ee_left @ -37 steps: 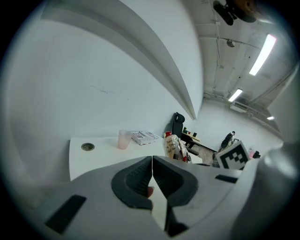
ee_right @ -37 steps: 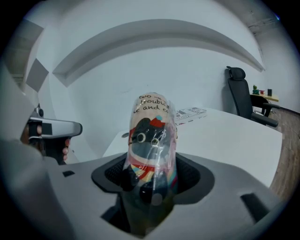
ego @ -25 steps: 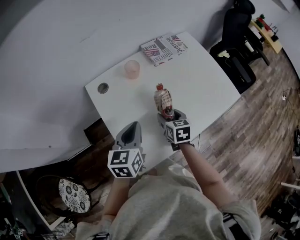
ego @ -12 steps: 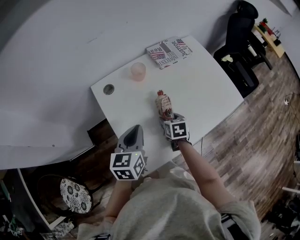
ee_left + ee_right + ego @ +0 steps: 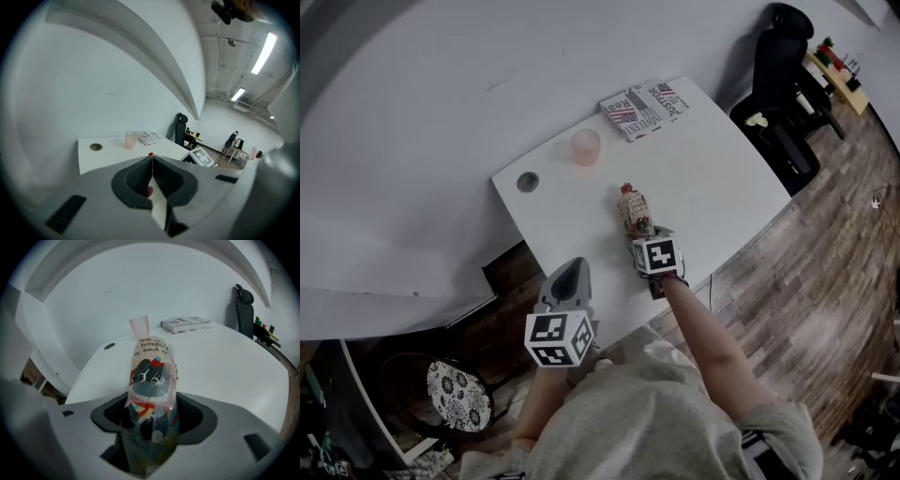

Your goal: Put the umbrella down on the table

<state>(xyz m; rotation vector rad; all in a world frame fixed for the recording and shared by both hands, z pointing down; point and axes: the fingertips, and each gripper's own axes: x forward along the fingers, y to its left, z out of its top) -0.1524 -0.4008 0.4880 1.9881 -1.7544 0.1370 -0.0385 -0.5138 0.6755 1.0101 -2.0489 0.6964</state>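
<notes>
**Umbrella clamped in R gripper, over the table**

The right gripper (image 5: 645,234) (image 5: 152,420) has its jaws closed on the folded umbrella (image 5: 635,211) (image 5: 152,380), gripping the near end. The rest sticks out fwd past the jaws and points roughly toward the pink cup (image 5: 585,146) (image 5: 139,326). The umbrella is over the white table (image 5: 722,178), on the person's side of the cup and a bit to its right. Can't tell if it touches the tabletop.

The left gripper (image 5: 572,274) (image 5: 151,176) has its jaws pressed together w/ nothing between them. It is well nearer the person than the cup, at the table's near edge.

Writing: the umbrella sits in a clear plastic sleeve w/ a cartoon figure (round specs, red hat, striped scarf). Dark script above it reads partly "troub…" and "and c…", the rest cut off by the curve. The printed box (image 5: 644,108) beyond the cup and to its right has a flag motif and block lettering, too small to read. A round grommet hole (image 5: 528,182) is left of the cup, nearer the person.
</notes>
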